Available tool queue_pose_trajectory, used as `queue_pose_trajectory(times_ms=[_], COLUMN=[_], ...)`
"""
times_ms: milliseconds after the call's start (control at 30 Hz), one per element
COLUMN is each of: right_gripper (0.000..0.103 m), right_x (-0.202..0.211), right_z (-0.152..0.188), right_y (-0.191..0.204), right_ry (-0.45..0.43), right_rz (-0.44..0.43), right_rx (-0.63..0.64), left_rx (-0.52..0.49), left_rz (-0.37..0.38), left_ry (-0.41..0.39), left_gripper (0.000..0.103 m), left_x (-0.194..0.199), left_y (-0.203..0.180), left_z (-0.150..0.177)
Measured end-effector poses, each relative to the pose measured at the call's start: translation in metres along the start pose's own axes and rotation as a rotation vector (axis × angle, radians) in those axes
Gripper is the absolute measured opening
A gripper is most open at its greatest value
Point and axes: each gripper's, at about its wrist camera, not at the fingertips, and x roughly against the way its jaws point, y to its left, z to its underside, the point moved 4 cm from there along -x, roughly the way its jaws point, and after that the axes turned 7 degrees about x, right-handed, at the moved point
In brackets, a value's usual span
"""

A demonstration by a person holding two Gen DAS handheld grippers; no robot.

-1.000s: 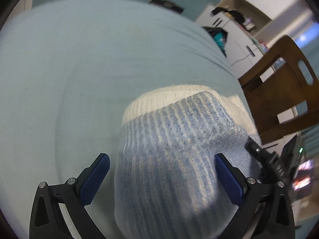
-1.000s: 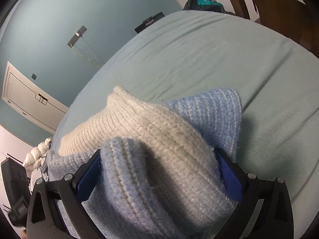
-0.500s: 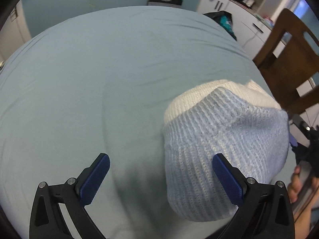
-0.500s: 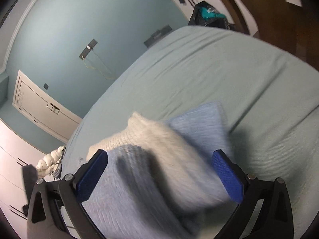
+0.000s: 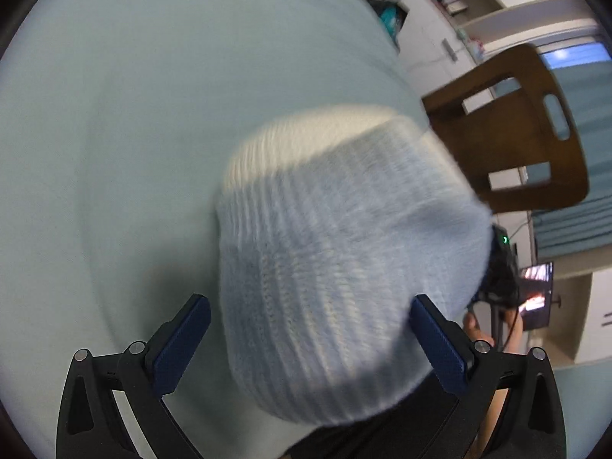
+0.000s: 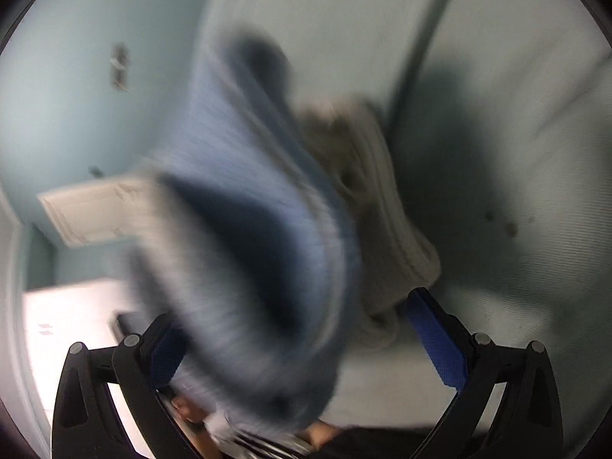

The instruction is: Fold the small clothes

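A light blue and cream knitted garment (image 5: 344,252) lies bunched on the pale green bed (image 5: 134,134). In the left wrist view it fills the space ahead of my open left gripper (image 5: 310,338), whose blue pads (image 5: 181,338) stand wide apart. In the right wrist view the same knit (image 6: 248,248) is blurred and hangs between the wide-apart pads (image 6: 436,340) of my right gripper (image 6: 298,344); its cream part (image 6: 382,206) is at the right. Whether the knit touches either gripper's pads is unclear.
A brown wooden chair (image 5: 516,126) stands beside the bed at the right. White cabinets (image 5: 420,19) are behind it. A lit screen (image 5: 535,294) is low at the right. A teal wall and white door (image 6: 95,210) show in the right wrist view.
Both views have swung and blurred. The right gripper has turned sharply, and the knit now hangs looser and more upright between its fingers. Both grippers stay open.
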Motion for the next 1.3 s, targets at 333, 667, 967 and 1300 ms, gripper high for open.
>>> queue_pose_trajectory(times_ms=[333,667,967,1300], right_gripper=[0.102,0.101,0.099,0.102], right_x=[-0.055,-0.076,-0.193,-0.140], right_z=[-0.022,-0.011,-0.038,-0.049], right_y=[0.004,0.100,0.156,0.135], right_ry=[0.096,-0.007,0.000,-0.199], right_rz=[-0.152,-0.080,-0.148,0.009], right_rx=[0.056,0.364,0.401,0.329], left_rx=[0.122,0.112,0.230,0.189], left_rz=[0.170,0.157,0.030,-0.171], left_ry=[-0.049,-0.112,-0.290,-0.443], left_gripper=[0.103,0.103,0.103,0.103], left_x=[-0.025,0.014,0.072,0.113], left_y=[0.016,0.014,0.081,0.060], left_z=[-0.014,-0.024,-0.053,-0.039])
